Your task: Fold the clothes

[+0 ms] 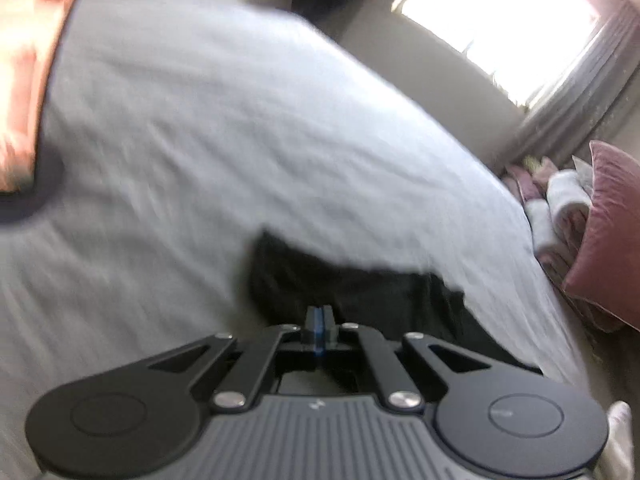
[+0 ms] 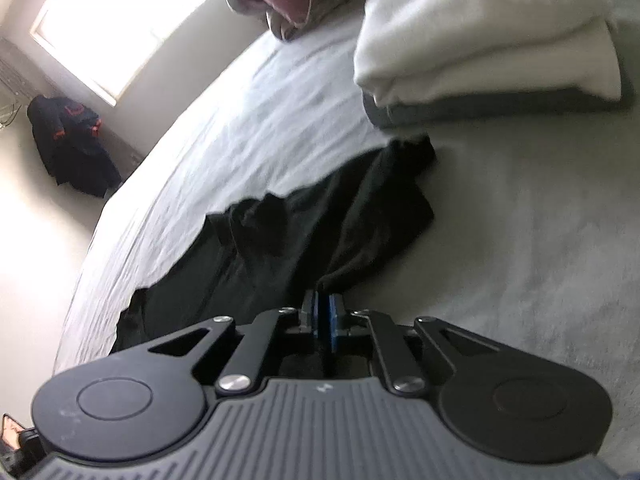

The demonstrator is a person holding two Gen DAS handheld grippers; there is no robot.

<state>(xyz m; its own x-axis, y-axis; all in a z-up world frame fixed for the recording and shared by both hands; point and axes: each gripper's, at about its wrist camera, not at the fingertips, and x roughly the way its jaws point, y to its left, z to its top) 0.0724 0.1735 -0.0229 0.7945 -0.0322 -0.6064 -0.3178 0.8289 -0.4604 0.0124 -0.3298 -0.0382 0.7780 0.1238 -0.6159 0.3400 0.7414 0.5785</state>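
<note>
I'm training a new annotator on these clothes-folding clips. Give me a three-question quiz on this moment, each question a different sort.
1. True or false: the black garment lies neatly folded on the bed.
2. Multiple choice: what sits on the bed beyond the garment in the right wrist view? A) a folded white stack B) a laundry basket C) a pair of shoes
3. Fill in: the right gripper has its fingers nearly closed at the garment's ____.

Key: 1 false, it is crumpled; 2 A; 3 edge, though whether it pinches the cloth cannot be told.
</note>
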